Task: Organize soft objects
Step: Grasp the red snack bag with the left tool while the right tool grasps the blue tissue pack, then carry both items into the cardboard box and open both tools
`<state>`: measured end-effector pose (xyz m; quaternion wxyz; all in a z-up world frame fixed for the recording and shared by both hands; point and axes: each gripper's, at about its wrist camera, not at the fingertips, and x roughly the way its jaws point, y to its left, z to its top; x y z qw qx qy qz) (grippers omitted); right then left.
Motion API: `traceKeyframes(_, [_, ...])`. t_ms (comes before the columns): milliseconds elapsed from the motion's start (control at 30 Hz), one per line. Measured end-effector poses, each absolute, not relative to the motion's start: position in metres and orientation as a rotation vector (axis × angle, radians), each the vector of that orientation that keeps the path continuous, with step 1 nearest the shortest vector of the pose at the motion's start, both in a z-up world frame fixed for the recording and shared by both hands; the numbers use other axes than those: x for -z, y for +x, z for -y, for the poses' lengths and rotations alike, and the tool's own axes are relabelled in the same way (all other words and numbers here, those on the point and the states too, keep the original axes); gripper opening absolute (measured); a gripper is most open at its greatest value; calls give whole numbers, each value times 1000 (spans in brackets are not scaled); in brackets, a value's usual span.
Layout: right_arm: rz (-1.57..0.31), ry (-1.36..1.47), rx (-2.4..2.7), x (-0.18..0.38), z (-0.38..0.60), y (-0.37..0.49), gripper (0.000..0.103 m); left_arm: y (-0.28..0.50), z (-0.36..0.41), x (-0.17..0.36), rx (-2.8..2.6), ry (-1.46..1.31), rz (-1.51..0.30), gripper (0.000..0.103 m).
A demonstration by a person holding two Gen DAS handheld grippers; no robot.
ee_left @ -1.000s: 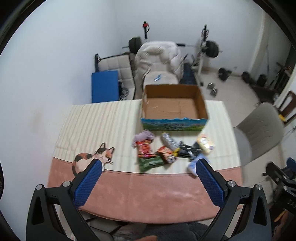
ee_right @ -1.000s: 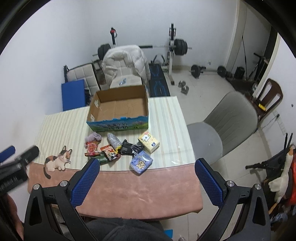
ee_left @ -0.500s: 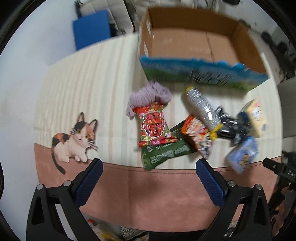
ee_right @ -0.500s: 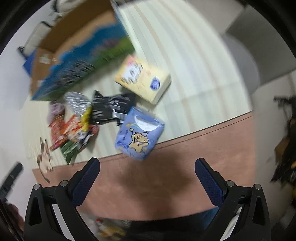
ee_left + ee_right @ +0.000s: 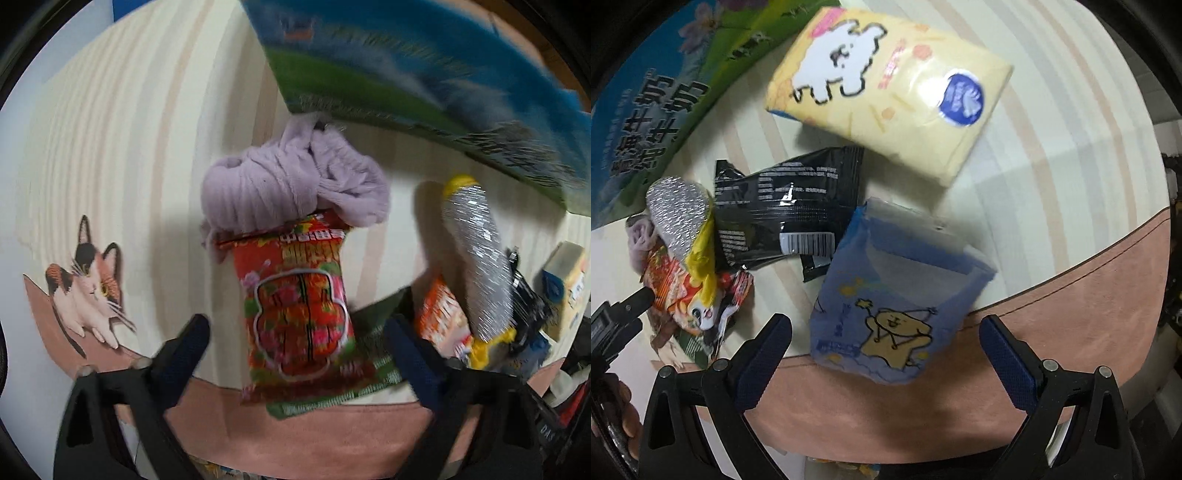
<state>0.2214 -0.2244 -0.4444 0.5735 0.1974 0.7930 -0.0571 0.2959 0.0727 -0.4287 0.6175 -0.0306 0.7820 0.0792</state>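
1. Nearest, the left gripper (image 5: 297, 339) has its fingers (image 5: 184, 350) spread wide and empty, low over the pink border of the table (image 5: 295, 428); the right gripper (image 5: 884, 345) is likewise spread and holds nothing.
2. Between the left fingers lies a red snack packet (image 5: 295, 310), on top of a green packet (image 5: 332, 391) whose edge shows below it.
3. Between the right fingers sits a blue tissue pack (image 5: 894, 295) with a cartoon bear, lying across the line where the pink border meets the striped cloth.
4. Just past the red packet, a lilac knitted bundle (image 5: 284, 188) touches its top edge.
5. To the right of these lie an orange packet (image 5: 441, 314) and a silver-wrapped tube (image 5: 476, 251) with yellow ends, the tube over the packet.
6. Beyond the blue pack rest a black pouch (image 5: 786, 210) and a yellow tissue pack (image 5: 890, 85), close together.
7. Farthest, the blue-and-green cardboard box (image 5: 424, 85) stands behind them all.
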Motion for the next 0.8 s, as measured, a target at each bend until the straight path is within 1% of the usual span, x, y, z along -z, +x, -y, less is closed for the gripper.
traceKeyframes(33, [-1863,462,135,448,222,221,100,297,-73,433,-186,-71,-1810,80])
traceKeyframes(67, [-1871,455,137,451,220,220,99,298,-75,438,-199,-69,-1822,72])
traceKeyframes(100, [-1877,447,136,454,217,219,97,298,-75,441,-202,-74,-1826,61])
traceKeyframes(167, [-1898,431,137,463,211,222,85,297,-76,446,-208,-96,-1828,48])
traceKeyframes(200, [-1903,441,125,466,210,219,82,296,-76,447,-218,-89,-1821,46])
traceKeyframes(233, [-1903,446,117,467,210,217,78,294,-75,445,-223,-80,-1809,45])
traceKeyframes(300, [-1884,427,101,470,209,212,73,289,-73,440,-235,-69,-1790,44])
traceKeyframes(400, [-1859,374,61,463,208,203,63,279,-65,425,-255,-41,-1752,43])
traceKeyframes(467, [-1840,332,31,458,208,193,53,267,-59,413,-275,-25,-1722,43])
traceKeyframes(533, [-1830,314,1,452,212,181,48,253,-53,396,-282,-39,-1694,43])
traceKeyframes(633, [-1822,305,-51,442,219,166,46,230,-37,359,-286,-47,-1649,43])
traceKeyframes(800, [-1764,315,-176,394,223,150,45,202,-5,297,-194,-100,-1559,43])
